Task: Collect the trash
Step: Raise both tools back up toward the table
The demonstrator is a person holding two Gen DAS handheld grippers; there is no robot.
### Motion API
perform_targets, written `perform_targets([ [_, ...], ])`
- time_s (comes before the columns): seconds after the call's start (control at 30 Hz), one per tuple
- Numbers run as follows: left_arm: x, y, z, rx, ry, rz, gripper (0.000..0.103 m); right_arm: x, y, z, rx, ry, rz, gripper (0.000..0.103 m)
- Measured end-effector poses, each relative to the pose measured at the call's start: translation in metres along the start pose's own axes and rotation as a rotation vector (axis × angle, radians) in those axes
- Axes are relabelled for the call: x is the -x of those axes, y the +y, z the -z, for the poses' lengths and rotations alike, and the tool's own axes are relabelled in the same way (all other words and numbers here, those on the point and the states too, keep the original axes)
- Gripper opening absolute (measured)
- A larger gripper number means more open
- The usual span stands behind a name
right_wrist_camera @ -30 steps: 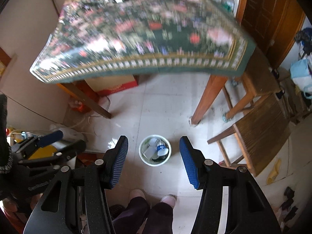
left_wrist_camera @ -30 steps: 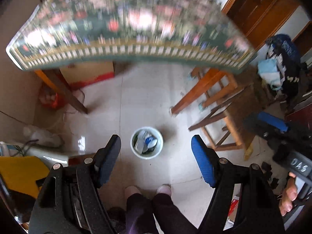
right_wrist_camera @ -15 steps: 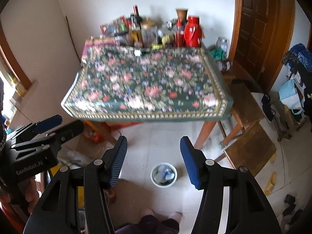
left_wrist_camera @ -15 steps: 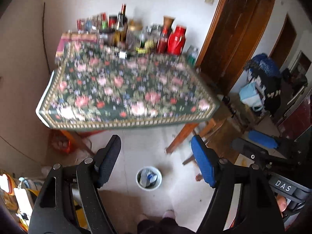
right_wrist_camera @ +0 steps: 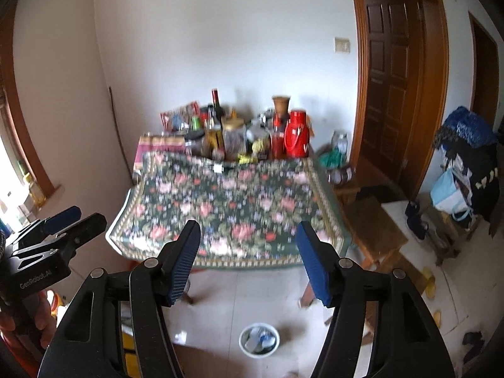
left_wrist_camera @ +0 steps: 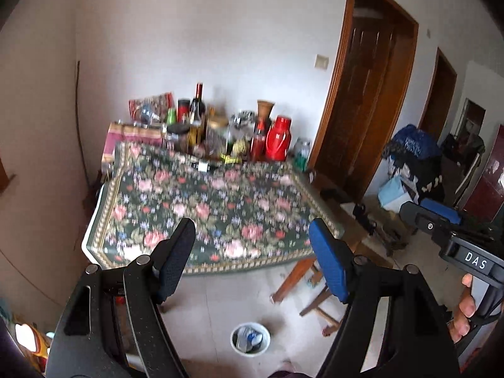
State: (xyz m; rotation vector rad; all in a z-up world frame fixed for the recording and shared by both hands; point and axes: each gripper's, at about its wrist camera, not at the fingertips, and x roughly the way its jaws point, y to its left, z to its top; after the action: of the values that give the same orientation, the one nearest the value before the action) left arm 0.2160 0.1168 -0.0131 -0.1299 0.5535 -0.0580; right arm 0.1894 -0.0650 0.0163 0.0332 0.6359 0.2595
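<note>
Left gripper (left_wrist_camera: pixel 252 258): jaws apart, nothing between them. Right gripper (right_wrist_camera: pixel 249 260): jaws opening, also empty. Bin (left_wrist_camera: pixel 250 341) holding trash sits on the floor below and between the left fingers; likewise under the right ones. Table (right_wrist_camera: pixel 226 208) with floral cloth lies ahead of both claws, bottles (right_wrist_camera: pixel 217 126) at its far edge.

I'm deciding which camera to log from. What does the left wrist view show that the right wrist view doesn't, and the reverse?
Only the left wrist view shows the right claw from the side and a second doorway. Only the right wrist view shows the left claw from the side, a window frame and yellow slippers. Both show the floral tablecloth, the red flask and the white bin holding trash on the floor.
</note>
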Motion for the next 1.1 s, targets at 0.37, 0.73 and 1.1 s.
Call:
perform_targets([
  [0.37, -0.050, -0.012, -0.038, -0.006, -0.054, -0.058, 0.084, -0.043, -0.019, -0.037, 0.032, -0.081, -0.014, 0.075],
  [0.73, -0.166, -0.049, -0.114, 0.037, -0.050, -0.150, 0.084, -0.130, -0.081, -0.113, 0.091, -0.043, -0.114, 0.075],
  [1.1, -0.277, -0.035, -0.133, 0.141, 0.100, -0.212, 0.085, -0.227, -0.115, -0.151, 0.108, 0.068, -0.185, 0.075],
])
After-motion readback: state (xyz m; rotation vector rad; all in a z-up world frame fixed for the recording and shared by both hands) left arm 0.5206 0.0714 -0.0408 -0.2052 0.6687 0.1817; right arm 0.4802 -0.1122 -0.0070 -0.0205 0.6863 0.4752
